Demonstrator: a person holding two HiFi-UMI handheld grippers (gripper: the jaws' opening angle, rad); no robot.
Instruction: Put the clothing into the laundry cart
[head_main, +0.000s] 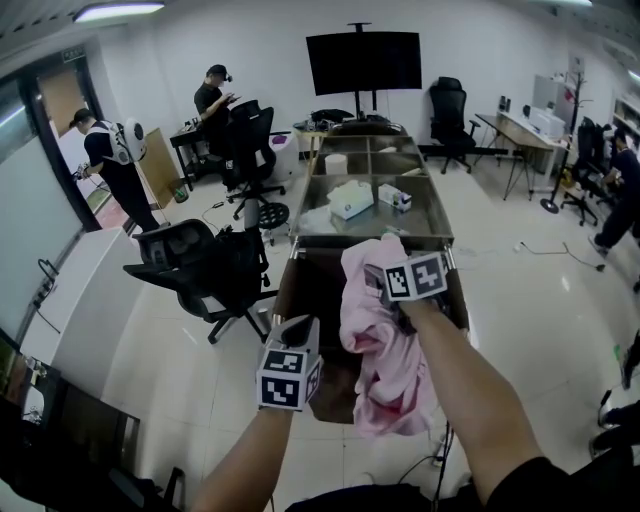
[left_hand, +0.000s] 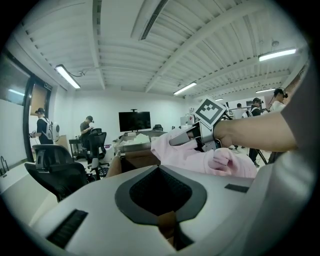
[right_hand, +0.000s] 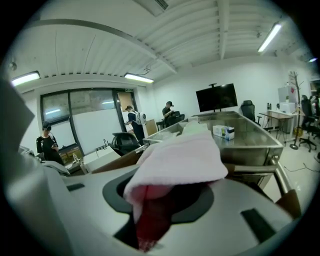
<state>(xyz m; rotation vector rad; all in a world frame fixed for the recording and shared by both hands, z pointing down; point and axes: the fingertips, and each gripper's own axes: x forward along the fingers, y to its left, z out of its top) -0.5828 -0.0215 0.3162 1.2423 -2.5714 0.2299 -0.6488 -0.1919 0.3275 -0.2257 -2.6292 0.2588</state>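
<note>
Right gripper (head_main: 388, 292) fingers clamp the pink garment (head_main: 392, 372), hanging lengthwise over the cart's (head_main: 294, 288) near edge; my left gripper (head_main: 298, 328) closed, empty.

My left hand-held gripper (left_hand: 167, 227) fills the bottom of the view, jaws all but together with nothing between them. Past it, the right hand-held gripper (left_hand: 175, 141) has a pink garment (left_hand: 200, 159) bunched round its jaws, above the brown cart (left_hand: 137, 161). 1 black chair (left_hand: 55, 172) stands at the left.
</note>
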